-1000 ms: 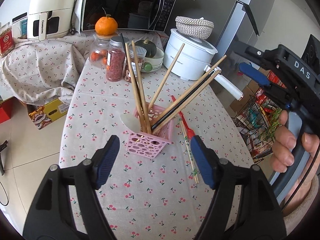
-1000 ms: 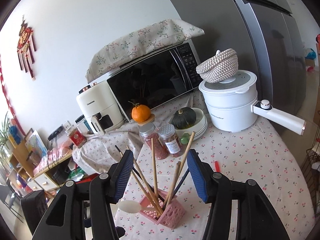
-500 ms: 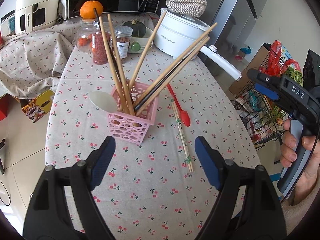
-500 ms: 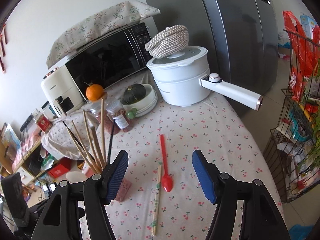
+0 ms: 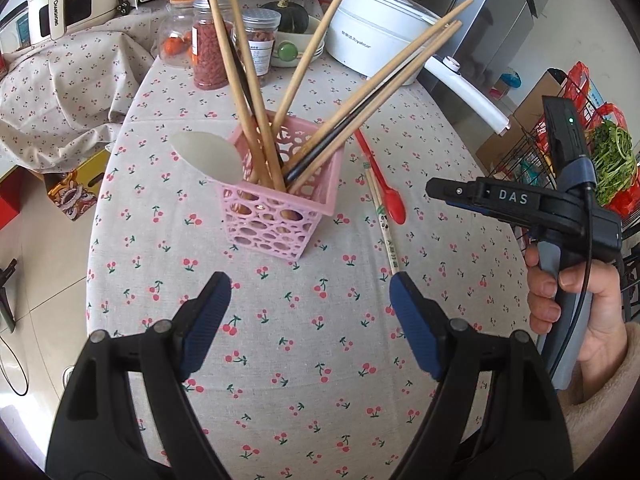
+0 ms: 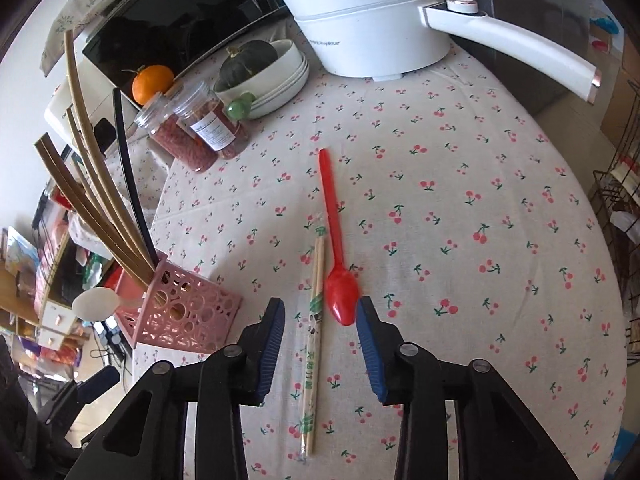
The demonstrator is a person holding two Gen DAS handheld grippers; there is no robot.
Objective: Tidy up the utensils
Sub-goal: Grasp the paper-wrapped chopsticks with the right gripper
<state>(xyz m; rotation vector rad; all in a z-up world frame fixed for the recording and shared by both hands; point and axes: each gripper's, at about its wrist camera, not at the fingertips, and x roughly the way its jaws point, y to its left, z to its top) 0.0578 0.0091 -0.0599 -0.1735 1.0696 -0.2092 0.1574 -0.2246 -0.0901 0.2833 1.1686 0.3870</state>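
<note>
A pink perforated basket (image 5: 280, 216) stands on the cherry-print tablecloth and holds several chopsticks (image 5: 256, 92) and a white spoon (image 5: 208, 156); it also shows in the right wrist view (image 6: 184, 312). A red plastic spoon (image 6: 336, 256) and a wrapped pair of chopsticks (image 6: 314, 340) lie side by side on the cloth to the basket's right, also seen in the left wrist view, spoon (image 5: 384, 188) and chopsticks (image 5: 384, 224). My right gripper (image 6: 320, 340) is open and empty, low over the spoon bowl and chopsticks. My left gripper (image 5: 308, 320) is open and empty, near the basket's front.
At the table's far end stand a white electric pot (image 6: 372, 24) with a long handle, stacked bowls with a dark squash (image 6: 256, 68), two spice jars (image 6: 196, 128), an orange (image 6: 152, 84) and a microwave. A wire rack (image 5: 560, 152) with groceries stands right of the table.
My right gripper has dropped down and forward toward the red spoon and wrapped chopsticks. My left gripper has lowered and moved closer to the basket.
</note>
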